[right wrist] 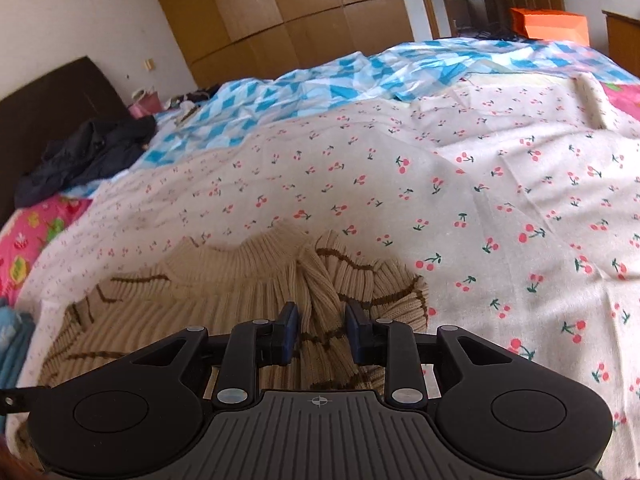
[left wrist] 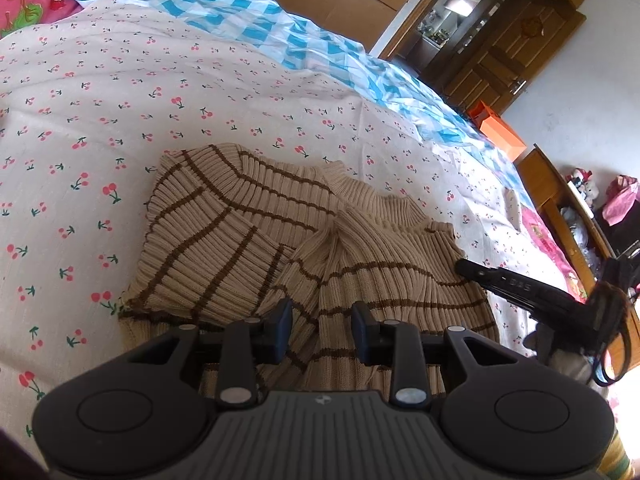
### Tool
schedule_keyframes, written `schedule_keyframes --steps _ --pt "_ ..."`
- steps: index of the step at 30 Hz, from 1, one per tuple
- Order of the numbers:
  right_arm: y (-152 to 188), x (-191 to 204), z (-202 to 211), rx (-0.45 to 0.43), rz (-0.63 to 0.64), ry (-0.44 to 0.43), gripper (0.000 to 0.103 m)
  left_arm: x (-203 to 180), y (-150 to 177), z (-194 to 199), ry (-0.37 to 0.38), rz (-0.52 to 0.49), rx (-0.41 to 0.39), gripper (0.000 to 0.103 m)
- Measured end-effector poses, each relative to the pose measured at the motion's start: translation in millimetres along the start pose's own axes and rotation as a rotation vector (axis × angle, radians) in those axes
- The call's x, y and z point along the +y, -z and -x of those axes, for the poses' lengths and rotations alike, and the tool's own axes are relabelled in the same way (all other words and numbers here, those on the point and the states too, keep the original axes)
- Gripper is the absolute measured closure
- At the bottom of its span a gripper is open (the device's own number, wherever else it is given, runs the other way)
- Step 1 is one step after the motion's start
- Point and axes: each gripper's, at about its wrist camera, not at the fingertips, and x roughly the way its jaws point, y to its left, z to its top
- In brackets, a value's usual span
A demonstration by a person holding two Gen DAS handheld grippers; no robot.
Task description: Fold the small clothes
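Observation:
A small beige ribbed sweater with brown stripes [left wrist: 248, 240] lies partly folded on the cherry-print bedsheet [left wrist: 120, 100]. Its sleeves are folded across the body. My left gripper [left wrist: 322, 330] is open, its jaws apart just above the sweater's lower part, holding nothing. My right gripper [right wrist: 322, 330] is open over a bunched sleeve of the sweater [right wrist: 320, 280], with fabric lying between the fingers. The right gripper also shows in the left wrist view [left wrist: 520, 288] at the sweater's right edge.
A blue-and-white checked quilt [left wrist: 280, 28] lies along the far side of the bed. Dark clothing [right wrist: 88, 152] is heaped near the headboard. A pink pillow [right wrist: 36, 232], an orange box [left wrist: 500, 128], wooden wardrobes [right wrist: 280, 8] and a wooden bedside cabinet [left wrist: 560, 200] surround the bed.

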Motion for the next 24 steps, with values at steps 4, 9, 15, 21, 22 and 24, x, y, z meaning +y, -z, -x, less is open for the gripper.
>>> schedule_keyframes --steps 4,9,15,21,22,24 --pt "-2 3 -14 0.036 0.049 0.010 0.076 0 0 0 0.004 -0.004 0.002 0.066" --pt "-3 -10 -8 0.052 -0.037 -0.051 0.086 0 -2 1 0.016 -0.016 0.004 0.066" --pt "15 -51 25 -0.048 -0.352 -0.122 0.094 -5 -13 13 -0.038 -0.133 -0.061 0.062" --pt "27 -58 18 -0.031 -0.359 -0.151 0.094 -11 -31 -15 -0.124 -0.254 -0.027 0.063" --pt "28 -60 17 -0.029 -0.368 -0.160 0.094 -18 -31 -24 -0.137 -0.304 0.001 0.063" --pt "30 -64 15 -0.027 -0.384 -0.181 0.094 -27 -30 -36 -0.122 -0.355 0.047 0.063"
